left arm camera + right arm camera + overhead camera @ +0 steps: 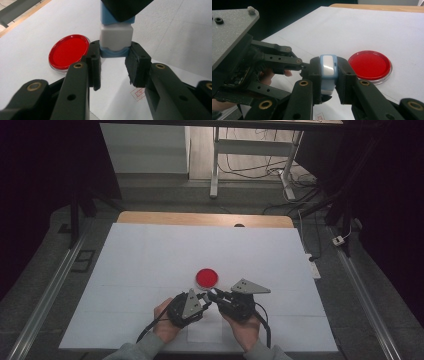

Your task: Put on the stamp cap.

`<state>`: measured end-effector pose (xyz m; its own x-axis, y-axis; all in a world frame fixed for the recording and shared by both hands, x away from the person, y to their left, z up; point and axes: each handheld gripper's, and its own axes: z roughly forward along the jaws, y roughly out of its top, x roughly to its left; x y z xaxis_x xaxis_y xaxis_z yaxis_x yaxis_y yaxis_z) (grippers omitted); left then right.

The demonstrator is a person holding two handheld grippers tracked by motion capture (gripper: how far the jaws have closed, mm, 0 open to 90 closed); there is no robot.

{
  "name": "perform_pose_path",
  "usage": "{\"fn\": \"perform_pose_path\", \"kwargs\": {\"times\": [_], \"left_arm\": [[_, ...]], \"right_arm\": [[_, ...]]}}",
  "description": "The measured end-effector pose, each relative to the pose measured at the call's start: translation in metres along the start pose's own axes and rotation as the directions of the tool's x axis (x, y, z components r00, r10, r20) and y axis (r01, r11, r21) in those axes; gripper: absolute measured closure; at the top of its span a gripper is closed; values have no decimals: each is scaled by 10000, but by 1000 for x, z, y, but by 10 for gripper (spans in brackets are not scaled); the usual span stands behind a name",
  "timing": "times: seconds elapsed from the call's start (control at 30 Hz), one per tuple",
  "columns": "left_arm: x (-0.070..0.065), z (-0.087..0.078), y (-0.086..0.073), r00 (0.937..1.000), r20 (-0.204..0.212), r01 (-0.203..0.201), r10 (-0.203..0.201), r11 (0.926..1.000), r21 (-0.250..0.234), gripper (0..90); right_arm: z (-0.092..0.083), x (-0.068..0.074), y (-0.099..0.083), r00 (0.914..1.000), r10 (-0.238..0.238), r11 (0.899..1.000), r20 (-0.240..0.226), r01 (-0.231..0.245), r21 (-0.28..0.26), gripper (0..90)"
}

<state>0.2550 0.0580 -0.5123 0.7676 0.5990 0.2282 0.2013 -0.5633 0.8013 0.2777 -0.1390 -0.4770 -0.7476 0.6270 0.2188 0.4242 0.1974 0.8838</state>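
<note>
Both claws meet over the near middle of the white surface (150, 250), just short of the red round dish (206, 278) that lies flat a little toward the far edge. Between them is a small blue-and-white block (116, 37), something like a stamp or a capped case. The left claw (113, 63) is pinching its lower blue end between the black pads, and the right claw (327, 75) is clamped on the other end, the white face of the block showing between its jaws. In the high view the left claw (202, 296) and right claw (214, 294) sit tip to tip, touching or nearly so, each held by a hand coming in from the near edge. Judging from this, the two halves are about to be pulled apart or pushed together, and that is where trouble could start. The left claw's hold looks shallow, with only the tips of the pads on the rounded blue end, so a pull could let the piece slip out and drop onto the surface. A pull that is not straight along the block's axis could jam the halves or twist one in its grip. The dish is close by the block, so a sudden release could carry a claw or the loose piece into it and knock it across the surface.
</note>
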Motion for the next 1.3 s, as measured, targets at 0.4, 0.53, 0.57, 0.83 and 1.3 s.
{"fn": "perform_pose_path", "kwargs": {"times": [0.4, 0.53, 0.57, 0.83, 1.3], "left_arm": [[0, -1, 0, 9999, -25, -128, 128, 9999, 28, 659], [1, 0, 0, 10000, 39, -86, 86, 9999, 77, 659], [1, 1, -1, 9999, 93, -52, 51, 9999, 96, 658], [2, 1, -2, 9997, 226, 85, -87, 9999, 85, 656], [3, 2, -2, 9993, 315, 176, -177, 9998, 50, 651]], "right_arm": [[0, -2, 0, 9999, 73, 10000, -126, -73, 13, 756], [0, -3, 0, 9997, 181, 9998, -182, -180, 65, 755], [0, -4, 0, 9996, 218, 9997, -193, -217, 56, 755], [0, -5, -1, 9994, 256, 9997, -245, -255, 18, 754], [0, -6, -1, 9993, 254, 9997, -279, -255, -46, 754]]}}
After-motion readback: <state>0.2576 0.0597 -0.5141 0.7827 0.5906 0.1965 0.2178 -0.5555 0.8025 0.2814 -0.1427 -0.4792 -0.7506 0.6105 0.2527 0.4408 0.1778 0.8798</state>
